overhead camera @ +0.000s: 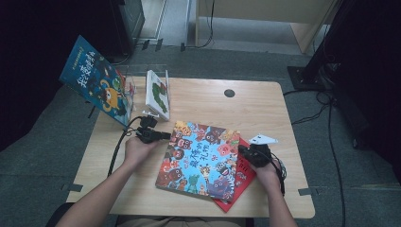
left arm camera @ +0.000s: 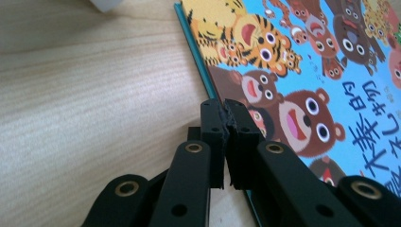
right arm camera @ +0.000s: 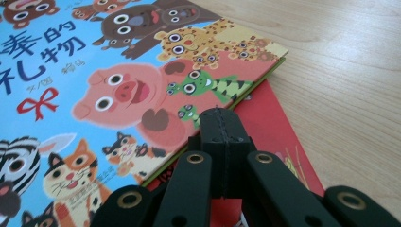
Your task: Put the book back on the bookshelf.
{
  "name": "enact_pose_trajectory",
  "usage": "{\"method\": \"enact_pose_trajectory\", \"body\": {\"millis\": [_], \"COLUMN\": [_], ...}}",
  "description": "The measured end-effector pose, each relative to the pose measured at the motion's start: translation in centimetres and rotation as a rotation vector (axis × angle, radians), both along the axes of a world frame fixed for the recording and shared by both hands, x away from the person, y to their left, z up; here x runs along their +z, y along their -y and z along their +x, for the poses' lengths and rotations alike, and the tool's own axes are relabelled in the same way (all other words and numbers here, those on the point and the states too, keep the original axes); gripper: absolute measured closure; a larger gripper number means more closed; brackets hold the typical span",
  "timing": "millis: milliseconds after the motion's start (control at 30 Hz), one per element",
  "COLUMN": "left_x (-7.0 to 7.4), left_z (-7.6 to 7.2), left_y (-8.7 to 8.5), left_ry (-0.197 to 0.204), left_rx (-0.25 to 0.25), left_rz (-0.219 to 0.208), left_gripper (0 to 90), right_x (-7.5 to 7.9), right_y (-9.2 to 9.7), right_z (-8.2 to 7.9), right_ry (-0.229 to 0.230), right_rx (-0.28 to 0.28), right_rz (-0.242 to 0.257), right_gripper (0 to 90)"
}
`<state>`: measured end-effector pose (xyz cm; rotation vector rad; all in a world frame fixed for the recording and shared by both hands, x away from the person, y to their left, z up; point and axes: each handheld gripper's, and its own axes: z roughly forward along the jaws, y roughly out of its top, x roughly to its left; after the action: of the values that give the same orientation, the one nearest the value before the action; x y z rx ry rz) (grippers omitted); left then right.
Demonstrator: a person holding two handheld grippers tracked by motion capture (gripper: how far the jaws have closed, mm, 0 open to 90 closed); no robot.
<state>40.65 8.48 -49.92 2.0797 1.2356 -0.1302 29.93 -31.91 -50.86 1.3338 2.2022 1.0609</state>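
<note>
The animal picture book (overhead camera: 201,161) covers most of the red book (overhead camera: 242,177). Left gripper (left arm camera: 224,111) and right gripper (right arm camera: 222,116) have jaws pressed together, holding nothing, at the picture book's opposite edges.

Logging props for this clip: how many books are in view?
4: an animal-cover book flat at centre, a red book under its right side, a white book and a dark blue book upright at the back left. More may be hidden.

Black left gripper (overhead camera: 163,136) and right gripper (overhead camera: 242,150) (brass-riveted links), trailing black cables
</note>
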Motion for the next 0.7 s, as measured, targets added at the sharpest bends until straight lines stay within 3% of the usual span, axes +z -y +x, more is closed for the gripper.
{"method": "enact_pose_trajectory", "body": {"millis": [133, 433, 700], "left_x": [0.2, 0.8, 0.9], "left_z": [-0.7, -1.7, -2.1], "left_y": [-0.4, -1.3, -1.5], "left_ry": [-0.010, -0.029, -0.061], "left_rx": [-0.006, -0.001, -0.019], "left_rz": [-0.013, -0.037, -0.034], "left_gripper": [88.2, 85.0, 72.5], "right_x": [0.3, 1.1, 1.3], "right_y": [-0.1, -0.3, -1.2], "right_z": [-0.6, -1.7, -2.0], "right_ry": [0.001, 0.000, -0.015], "right_rx": [0.027, 0.040, 0.072], "right_rz": [-0.010, 0.028, 0.032], "right_gripper": [90.0, 90.0, 90.0]}}
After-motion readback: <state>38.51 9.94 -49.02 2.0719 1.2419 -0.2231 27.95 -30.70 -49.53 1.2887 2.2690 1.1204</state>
